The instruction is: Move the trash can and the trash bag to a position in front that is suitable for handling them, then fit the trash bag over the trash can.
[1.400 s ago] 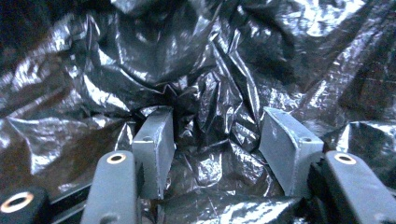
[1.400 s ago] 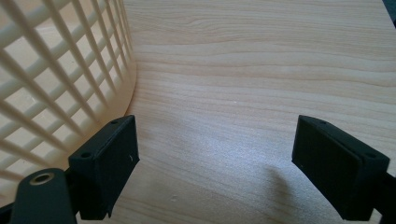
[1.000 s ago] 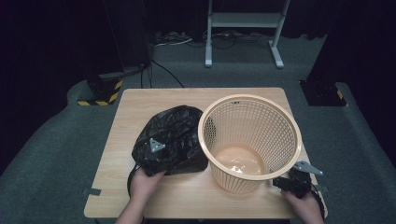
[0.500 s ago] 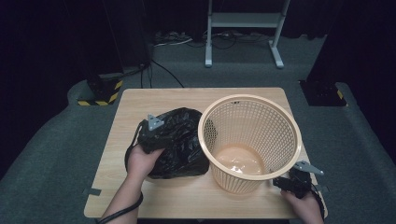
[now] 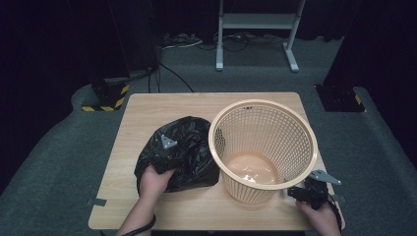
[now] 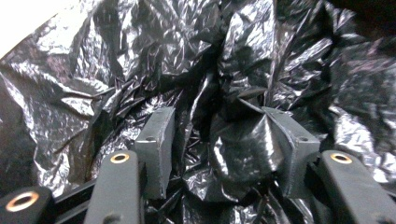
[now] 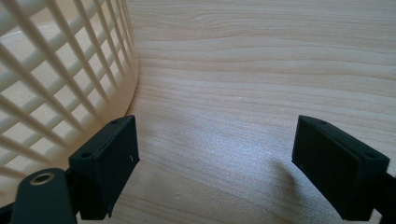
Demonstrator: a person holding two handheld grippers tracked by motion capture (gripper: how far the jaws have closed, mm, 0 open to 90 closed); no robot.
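A beige lattice basket (image 5: 263,147) stands upright on the bench (image 5: 196,105), nothing inside. Touching its left side lies a crumpled black bag (image 5: 189,157); the left tongs (image 6: 219,140) press into it, spread. The right tongs (image 7: 215,163) gape beside the basket.

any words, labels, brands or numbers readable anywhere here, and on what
None can be read.
Black bag: bare crinkled plastic, no print on the side that shows.
Basket: plain lattice; a small dark mark at its far rim is too small to tell.
Table: bare wood grain.
Yellow-and-black hazard stripes on the floor base beyond the table: a warning pattern, no letters.
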